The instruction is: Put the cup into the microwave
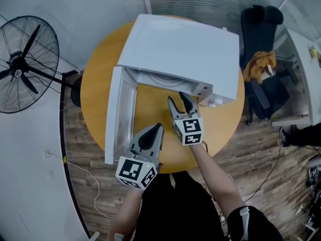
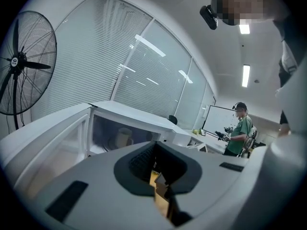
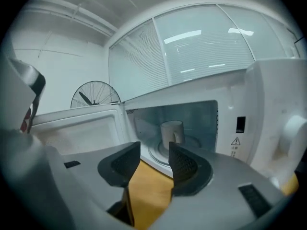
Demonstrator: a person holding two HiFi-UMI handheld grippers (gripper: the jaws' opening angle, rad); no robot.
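A standing fan [image 1: 22, 64] is at the far left, beside the round yellow table [image 1: 95, 94]. The microwave door [image 1: 118, 114] hangs swung open on the left, and the left gripper [image 1: 159, 127] hovers near it over the table's front edge with its jaws together and nothing in them. The white microwave [image 1: 180, 49] sits mid-table, and the cup [image 3: 171, 131] stands upright on the turntable inside. The right gripper [image 1: 176, 96] points into the opening just in front of it, jaws apart and empty. A dark chair [image 1: 258, 19] is far right.
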